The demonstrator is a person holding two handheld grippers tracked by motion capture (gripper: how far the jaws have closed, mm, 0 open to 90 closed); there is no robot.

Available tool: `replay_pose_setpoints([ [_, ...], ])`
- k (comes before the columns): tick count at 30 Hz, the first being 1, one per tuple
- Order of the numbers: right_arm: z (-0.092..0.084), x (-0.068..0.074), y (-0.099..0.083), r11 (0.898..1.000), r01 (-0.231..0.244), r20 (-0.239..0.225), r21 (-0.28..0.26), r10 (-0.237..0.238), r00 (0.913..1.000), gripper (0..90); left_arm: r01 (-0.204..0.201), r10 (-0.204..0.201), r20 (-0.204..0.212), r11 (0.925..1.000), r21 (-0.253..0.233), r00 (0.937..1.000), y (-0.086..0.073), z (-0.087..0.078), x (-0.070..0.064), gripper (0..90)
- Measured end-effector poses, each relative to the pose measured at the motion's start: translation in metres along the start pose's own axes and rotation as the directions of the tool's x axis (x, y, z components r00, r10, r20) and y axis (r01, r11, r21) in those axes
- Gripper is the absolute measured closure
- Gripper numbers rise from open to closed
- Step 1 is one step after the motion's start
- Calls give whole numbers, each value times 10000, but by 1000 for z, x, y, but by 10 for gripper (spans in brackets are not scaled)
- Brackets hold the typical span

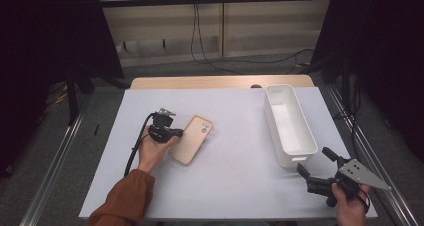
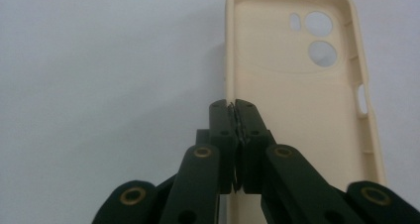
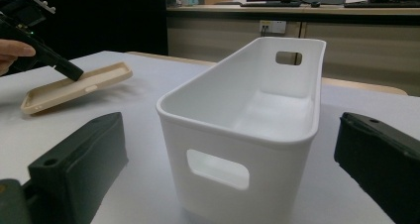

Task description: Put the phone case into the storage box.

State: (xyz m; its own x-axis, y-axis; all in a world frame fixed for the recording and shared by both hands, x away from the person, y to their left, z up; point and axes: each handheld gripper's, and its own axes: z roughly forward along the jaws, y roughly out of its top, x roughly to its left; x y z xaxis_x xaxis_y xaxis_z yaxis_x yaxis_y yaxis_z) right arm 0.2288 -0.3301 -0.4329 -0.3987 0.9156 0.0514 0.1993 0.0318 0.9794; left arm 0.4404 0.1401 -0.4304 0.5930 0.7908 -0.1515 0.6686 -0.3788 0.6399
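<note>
My left gripper (image 2: pixel 233 105) has its black jaws clamped on the long side wall of the cream, soft-plastic phone case (image 2: pixel 297 100), which lies hollow side up with its two round camera holes at the far end. In the high view that left gripper (image 1: pixel 176 133) sits at the case's nine o'clock edge, with my hand (image 1: pixel 152 151) in a rust-brown sleeve below it. In the right gripper view the gripped side of the case (image 3: pixel 74 87) is raised off the pale grey table mat (image 1: pixel 230 156) while the other side rests on it.

My right gripper (image 1: pixel 314 162) stands wide, holding nothing, at five o'clock on the mat. At its twelve o'clock, just beyond the jaws, stands the long white plastic bin with handle cut-outs (image 1: pixel 300 148), well apart from the case at nine o'clock.
</note>
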Motion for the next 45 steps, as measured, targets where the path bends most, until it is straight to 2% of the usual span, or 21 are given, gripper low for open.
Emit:
replay_pose_setpoints([
  [1,0,0,0,10000,-3,-2,3,3,10000,0,-129,129,-25,9999,-61,9999,1,-1,1,877],
  [4,0,0,0,10000,3,4,4,-3,10000,0,-60,57,-90,9990,-446,9999,1,-4,0,877],
  [9,0,0,0,10000,-26,12,-11,26,10000,0,-171,162,-172,9984,-547,9997,2,-8,-1,877],
  [10,0,0,0,10000,-26,12,-11,26,10000,0,-64,50,-197,9975,-704,9998,2,-7,-2,877],
  [11,0,0,0,10000,-32,8,-13,32,10000,0,-255,239,-234,9971,-716,9994,2,-9,-1,877],
  [13,0,0,0,10000,-33,10,-7,33,10000,0,-327,307,-238,9955,-893,9992,2,-12,-2,877],
  [15,0,0,0,10000,-46,20,-13,46,10000,0,-279,251,-238,9914,-1277,9994,2,-14,-3,877],
  [16,0,0,0,10000,-38,21,-16,38,10000,0,-408,385,-207,9911,-1265,9990,2,-16,-3,877],
  [23,0,0,0,10000,-53,14,-5,53,10000,0,-476,464,-108,9835,-1743,9989,1,-19,-7,877],
  [24,0,0,0,10000,-68,21,-14,68,10000,0,-547,521,-189,9812,-1851,9985,1,-21,-7,877],
  [28,0,0,0,10000,-51,14,-19,51,10000,0,-584,578,-88,9746,-2160,9983,0,-24,-7,877],
  [33,-1,0,0,10000,-62,22,-26,62,10000,0,-566,547,-145,9599,-2746,9984,-1,-32,-7,877],
  [42,-1,-1,0,10000,-75,38,-58,75,10000,0,-518,487,-175,9423,-3308,9987,-3,-41,-8,877],
  [45,-1,-1,0,9999,-85,45,-112,86,10000,0,-558,547,-134,9326,-3566,9984,-3,-44,-10,877],
])
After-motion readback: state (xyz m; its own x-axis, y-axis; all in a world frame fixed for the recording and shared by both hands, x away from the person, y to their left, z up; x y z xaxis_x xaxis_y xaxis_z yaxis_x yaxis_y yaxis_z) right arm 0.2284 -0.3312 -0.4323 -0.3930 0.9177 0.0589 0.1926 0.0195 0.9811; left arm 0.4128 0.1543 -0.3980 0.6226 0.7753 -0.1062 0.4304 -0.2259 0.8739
